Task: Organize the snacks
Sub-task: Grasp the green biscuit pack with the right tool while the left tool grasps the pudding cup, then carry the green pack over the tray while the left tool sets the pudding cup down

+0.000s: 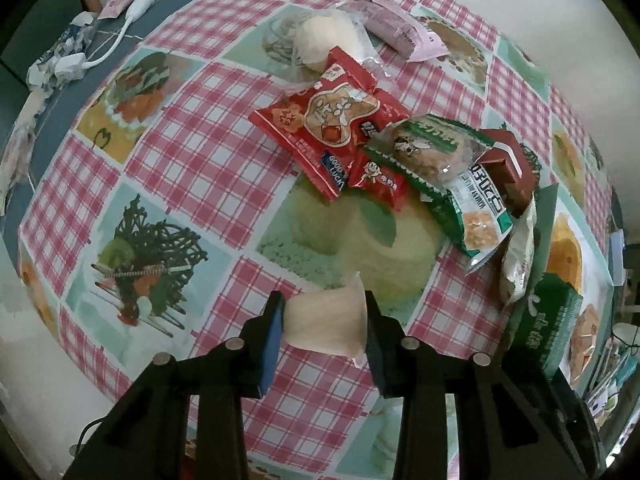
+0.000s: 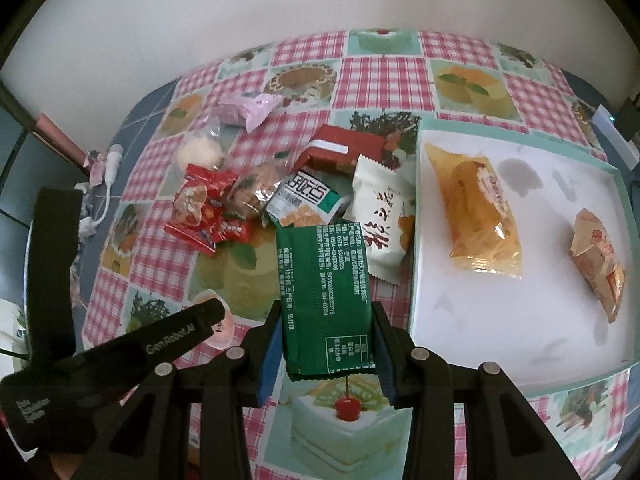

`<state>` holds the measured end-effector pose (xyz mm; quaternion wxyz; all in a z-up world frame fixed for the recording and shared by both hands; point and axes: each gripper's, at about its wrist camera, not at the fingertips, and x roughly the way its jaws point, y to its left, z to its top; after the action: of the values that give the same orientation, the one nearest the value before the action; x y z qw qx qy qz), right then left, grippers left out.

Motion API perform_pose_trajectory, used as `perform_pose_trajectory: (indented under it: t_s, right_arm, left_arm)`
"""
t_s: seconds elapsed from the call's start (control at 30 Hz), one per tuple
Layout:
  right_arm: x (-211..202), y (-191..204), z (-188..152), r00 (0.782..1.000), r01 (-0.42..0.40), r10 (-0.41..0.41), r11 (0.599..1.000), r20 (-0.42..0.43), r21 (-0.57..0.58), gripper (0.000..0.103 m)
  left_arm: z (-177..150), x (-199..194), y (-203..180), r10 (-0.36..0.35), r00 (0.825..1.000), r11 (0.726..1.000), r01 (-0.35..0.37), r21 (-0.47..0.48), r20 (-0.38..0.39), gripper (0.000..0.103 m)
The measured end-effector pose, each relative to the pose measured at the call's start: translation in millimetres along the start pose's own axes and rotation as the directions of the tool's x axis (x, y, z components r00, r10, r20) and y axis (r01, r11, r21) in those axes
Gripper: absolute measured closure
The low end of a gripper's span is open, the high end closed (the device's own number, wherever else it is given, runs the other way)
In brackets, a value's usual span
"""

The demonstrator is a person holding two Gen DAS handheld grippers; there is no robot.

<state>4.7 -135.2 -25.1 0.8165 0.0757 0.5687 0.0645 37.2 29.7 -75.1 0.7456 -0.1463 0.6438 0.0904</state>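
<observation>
By the table's left edge, on the bare blue strip beside the checked cloth (image 1: 192,148), lies a white cable (image 1: 132,8); over the cloth the left gripper (image 1: 325,322) points down, its jaws pressed on a pale cream snack pack (image 1: 326,320) held clear of the table; toward the middle a loose heap of snacks spreads out: a pink packet (image 2: 248,110), a clear bag with a pale bun (image 1: 324,40), red packets (image 1: 320,120), a green-edged biscuit pack (image 1: 432,152), a red box (image 2: 344,146) and a white pouch (image 2: 384,208); the right gripper (image 2: 328,340) clamps a dark green packet (image 2: 324,300) above the cloth; at the right edge sits a shallow white box (image 2: 460,320) holding an orange cake pack (image 2: 476,204) and a smaller orange wrapper (image 2: 598,260), well apart.
</observation>
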Motion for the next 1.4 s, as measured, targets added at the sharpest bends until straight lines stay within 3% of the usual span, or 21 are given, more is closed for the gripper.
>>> perform_pose_trajectory:
  t_s: [0.23,0.43,0.63,0.8,1.07,1.4]
  right_arm:
    - [-6.5,-2.8,1.2,1.000,-0.002,0.002,1.000,0.017,0.016,0.060]
    - [-21.0,-23.8,5.1,0.999,-0.011,0.007,0.996,0.050,0.088,0.060]
    - [-38.1,-68.9,8.7,0.996,0.041,-0.058,0.975,0.074,0.217,0.060]
    - [-46.2,-115.9,7.6,0.988,0.117,-0.143,0.936,0.057,0.333,0.060]
    - [-32.5,-176.8,-6.0,0.988,0.150,-0.151,0.877,-0.034,0.456,0.060]
    - [-27.4,-231.8,-23.7,0.979,0.204,-0.183,0.806,-0.094,0.556,0.060]
  left_arm:
    - [-1.7,-27.7,-11.4,-0.006,0.999,1.000,0.005,0.015,0.046,0.064]
    - [-10.5,-58.9,-32.0,-0.032,0.991,0.997,0.022,0.075,0.130,0.064]
    - [-24.6,-69.6,-56.1,-0.081,0.981,0.984,0.050,0.173,0.176,0.064]
    - [-38.3,-66.7,-80.7,-0.121,0.977,0.966,0.075,0.248,0.176,0.064]
    - [-63.3,-62.8,-126.6,-0.172,0.976,0.919,0.110,0.378,0.135,0.064]
    - [-95.7,-44.3,-186.8,-0.177,0.982,0.843,0.114,0.525,0.072,0.064]
